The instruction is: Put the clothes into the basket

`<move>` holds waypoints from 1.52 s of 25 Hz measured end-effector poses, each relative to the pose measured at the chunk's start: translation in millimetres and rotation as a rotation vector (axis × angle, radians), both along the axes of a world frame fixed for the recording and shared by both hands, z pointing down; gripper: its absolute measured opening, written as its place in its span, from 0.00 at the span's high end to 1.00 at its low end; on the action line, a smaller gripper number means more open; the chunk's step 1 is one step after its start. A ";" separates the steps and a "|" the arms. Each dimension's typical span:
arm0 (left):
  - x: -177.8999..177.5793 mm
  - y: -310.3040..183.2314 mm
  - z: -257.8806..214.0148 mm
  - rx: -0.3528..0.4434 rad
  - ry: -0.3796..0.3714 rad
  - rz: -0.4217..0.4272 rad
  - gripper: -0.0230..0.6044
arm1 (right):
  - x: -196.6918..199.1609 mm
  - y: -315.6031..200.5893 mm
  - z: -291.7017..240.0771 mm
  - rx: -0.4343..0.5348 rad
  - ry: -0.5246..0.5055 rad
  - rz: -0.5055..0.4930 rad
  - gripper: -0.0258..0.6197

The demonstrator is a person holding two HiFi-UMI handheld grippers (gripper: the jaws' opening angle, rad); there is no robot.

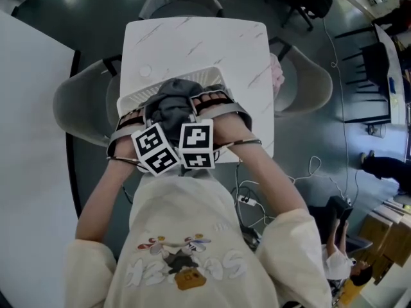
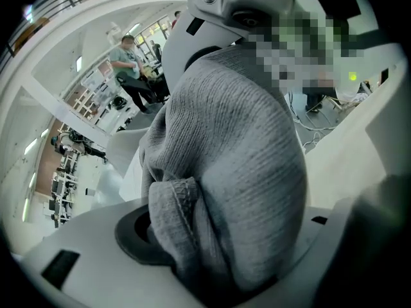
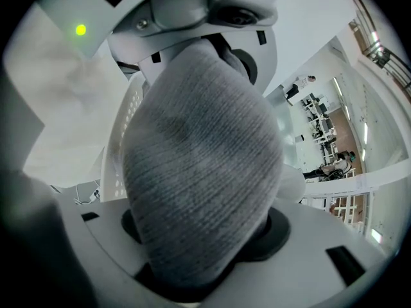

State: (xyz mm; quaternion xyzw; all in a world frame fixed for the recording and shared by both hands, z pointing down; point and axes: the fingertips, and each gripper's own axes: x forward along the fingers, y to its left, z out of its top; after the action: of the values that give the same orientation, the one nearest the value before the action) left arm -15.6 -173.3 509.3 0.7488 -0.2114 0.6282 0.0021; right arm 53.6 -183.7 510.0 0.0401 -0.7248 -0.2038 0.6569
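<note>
A grey knitted garment (image 1: 172,105) hangs bunched between my two grippers, just above the white slatted basket (image 1: 137,95) on the marble table (image 1: 192,40). My left gripper (image 1: 133,119) is shut on the garment's left part, and the knit (image 2: 225,172) fills the space between its jaws (image 2: 212,262). My right gripper (image 1: 216,102) is shut on the right part, where the cloth (image 3: 199,172) bulges out of its jaws (image 3: 205,262). The two grippers are close together and face each other, marker cubes side by side. The basket's inside is mostly hidden by the garment.
Grey chairs stand at the table's left (image 1: 80,101) and right (image 1: 308,82); something pink (image 1: 277,72) lies on the right one. A white surface (image 1: 32,172) runs along the left. Cables (image 1: 247,201) lie on the floor by the person's side.
</note>
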 end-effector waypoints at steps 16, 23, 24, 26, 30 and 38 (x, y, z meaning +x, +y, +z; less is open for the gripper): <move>-4.2 -3.3 69.8 -0.117 0.008 -0.013 0.51 | -4.1 -4.3 73.7 -0.121 0.005 0.024 0.55; -7.5 -6.3 94.3 -0.140 0.005 -0.015 0.51 | -7.3 -7.0 99.0 -0.160 0.006 0.034 0.55; -7.9 -6.9 97.2 -0.138 0.008 -0.019 0.51 | -7.9 -7.7 101.8 -0.161 0.008 0.032 0.55; -8.4 -7.1 104.0 -0.134 0.011 -0.023 0.51 | -8.6 -8.1 108.1 -0.160 0.009 0.031 0.55; -11.7 -4.9 116.3 -0.137 0.009 -0.030 0.51 | -12.2 -5.8 121.0 -0.166 0.002 0.029 0.54; -14.4 -4.7 133.0 -0.140 0.006 -0.038 0.51 | -15.3 -5.6 137.1 -0.178 -0.010 0.035 0.54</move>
State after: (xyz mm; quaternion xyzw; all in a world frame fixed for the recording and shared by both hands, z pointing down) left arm -30.0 -178.0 642.2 0.7447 -0.1813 0.6388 0.0669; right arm 38.3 -189.3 647.1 -0.0047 -0.7425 -0.1269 0.6577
